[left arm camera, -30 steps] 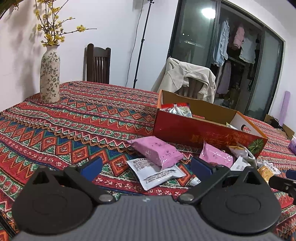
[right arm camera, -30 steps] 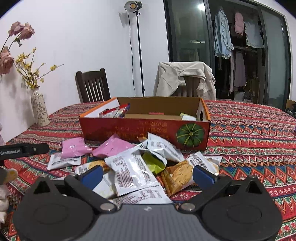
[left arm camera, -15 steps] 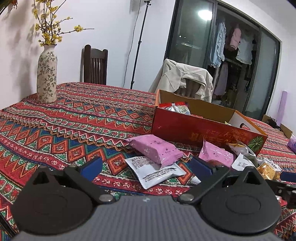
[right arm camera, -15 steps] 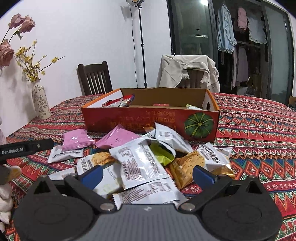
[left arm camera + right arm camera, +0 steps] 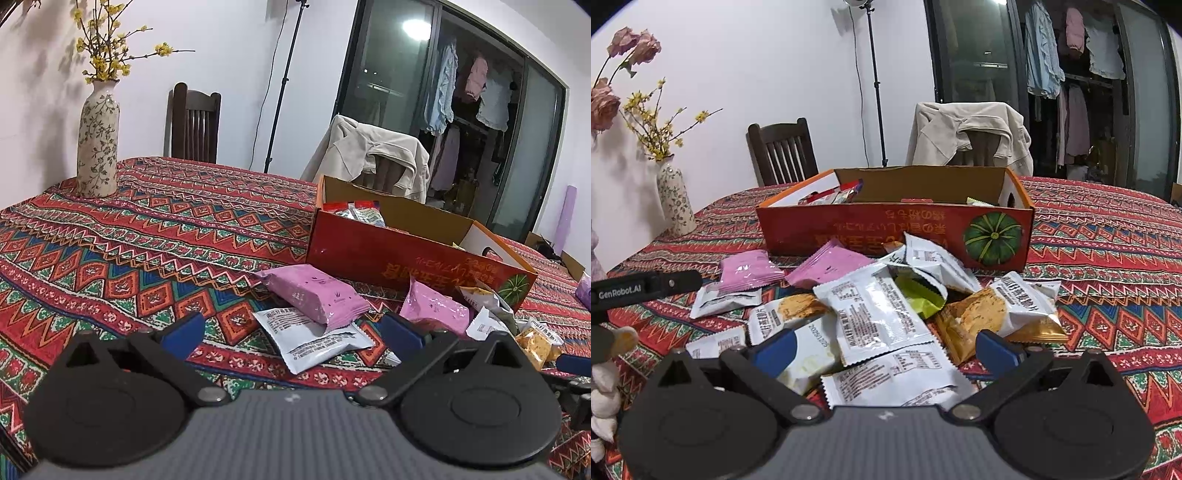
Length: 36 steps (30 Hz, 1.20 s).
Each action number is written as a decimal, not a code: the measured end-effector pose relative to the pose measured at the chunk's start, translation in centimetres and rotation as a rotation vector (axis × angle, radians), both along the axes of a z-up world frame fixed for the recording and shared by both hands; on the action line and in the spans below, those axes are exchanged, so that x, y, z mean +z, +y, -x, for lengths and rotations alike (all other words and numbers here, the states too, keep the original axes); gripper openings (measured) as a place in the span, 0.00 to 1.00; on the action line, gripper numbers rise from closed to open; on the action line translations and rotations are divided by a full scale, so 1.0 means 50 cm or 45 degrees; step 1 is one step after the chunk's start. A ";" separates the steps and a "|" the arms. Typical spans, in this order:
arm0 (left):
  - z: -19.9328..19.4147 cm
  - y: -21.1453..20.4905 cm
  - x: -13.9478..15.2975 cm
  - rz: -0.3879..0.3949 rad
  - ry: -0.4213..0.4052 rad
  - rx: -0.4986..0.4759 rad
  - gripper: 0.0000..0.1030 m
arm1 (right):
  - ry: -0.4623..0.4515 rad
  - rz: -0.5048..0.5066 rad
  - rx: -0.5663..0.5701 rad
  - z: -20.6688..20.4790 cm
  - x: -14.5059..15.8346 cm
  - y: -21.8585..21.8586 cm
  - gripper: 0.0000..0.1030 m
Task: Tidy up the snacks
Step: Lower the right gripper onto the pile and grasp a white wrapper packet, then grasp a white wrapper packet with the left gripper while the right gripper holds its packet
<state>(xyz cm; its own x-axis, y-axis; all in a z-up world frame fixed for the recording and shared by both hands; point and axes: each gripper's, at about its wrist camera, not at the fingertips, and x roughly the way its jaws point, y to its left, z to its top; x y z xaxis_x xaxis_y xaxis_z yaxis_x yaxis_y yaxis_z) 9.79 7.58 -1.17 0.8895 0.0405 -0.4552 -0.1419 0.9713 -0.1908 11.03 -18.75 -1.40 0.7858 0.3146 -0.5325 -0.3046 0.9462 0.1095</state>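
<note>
Snacks lie loose on the patterned tablecloth point(image 5: 110, 258) in front of the red cardboard box point(image 5: 369, 254): in the left wrist view the left gripper point(image 5: 291, 332) hangs with jaws spread wide and empty, aimed at a pink packet point(image 5: 314, 295) resting on a white packet point(image 5: 314, 339), so the sound approach is probably to lower onto the top pink packet alone and close across its width. In the right wrist view the right gripper point(image 5: 886, 349) is likewise spread and empty over an overlapping heap of white sachets point(image 5: 875, 314) and a gold biscuit bag point(image 5: 990, 314) just beside the box, which already holds a few packets; take the uppermost sachet first.
</note>
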 end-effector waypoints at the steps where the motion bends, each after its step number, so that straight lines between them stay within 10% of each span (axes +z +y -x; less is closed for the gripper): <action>1: 0.000 0.001 0.000 0.002 0.001 0.000 1.00 | -0.001 0.006 -0.002 -0.002 -0.001 0.003 1.00; 10: -0.002 0.007 -0.002 0.025 0.006 -0.007 1.00 | -0.012 0.079 0.044 -0.060 0.011 0.046 0.88; 17: -0.008 0.009 -0.005 0.034 0.021 -0.017 1.00 | 0.031 0.065 0.080 -0.088 -0.001 0.057 0.46; 36: -0.015 -0.036 0.006 -0.050 0.156 0.058 1.00 | -0.151 -0.081 0.042 0.031 0.041 -0.035 0.42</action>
